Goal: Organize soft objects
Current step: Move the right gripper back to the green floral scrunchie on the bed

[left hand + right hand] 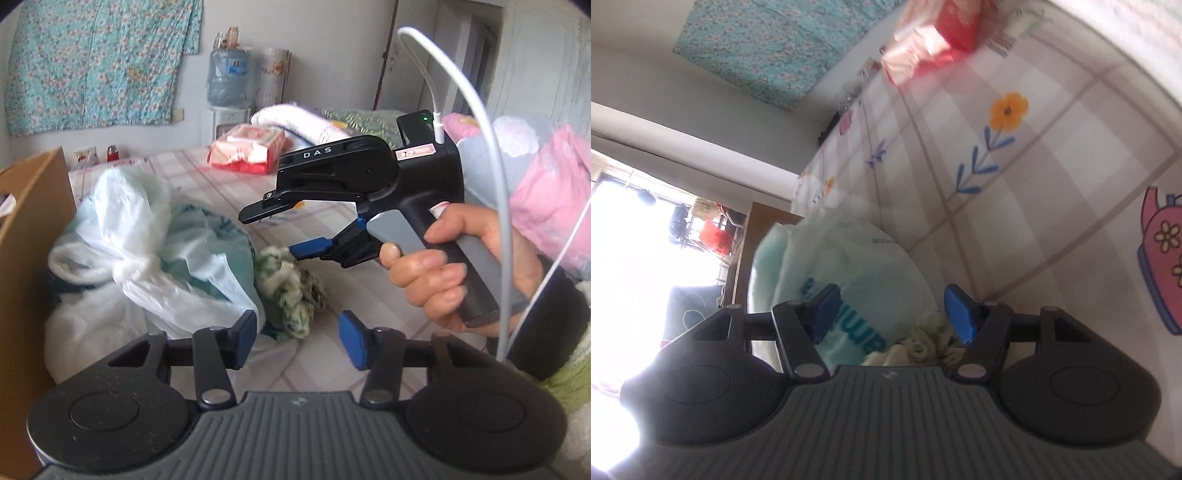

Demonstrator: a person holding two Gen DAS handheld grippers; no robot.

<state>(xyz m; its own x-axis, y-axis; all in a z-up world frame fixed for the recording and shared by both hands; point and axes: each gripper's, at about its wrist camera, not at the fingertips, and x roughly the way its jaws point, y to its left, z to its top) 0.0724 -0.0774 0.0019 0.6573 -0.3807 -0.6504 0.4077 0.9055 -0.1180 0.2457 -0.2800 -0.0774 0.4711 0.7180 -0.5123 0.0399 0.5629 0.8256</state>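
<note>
A white and pale green plastic bag stuffed with soft things lies on the checked bed sheet. A crumpled green and white cloth lies against its right side. My left gripper is open and empty, just in front of the bag and cloth. My right gripper, held by a hand, is open and empty, tilted on its side just above the cloth. In the right wrist view the right gripper stands open over the bag and the cloth.
A cardboard box stands at the left of the bag. A red packet and a folded white towel lie at the far end of the bed. Pink bedding is piled at the right. A white cable arcs over the right gripper.
</note>
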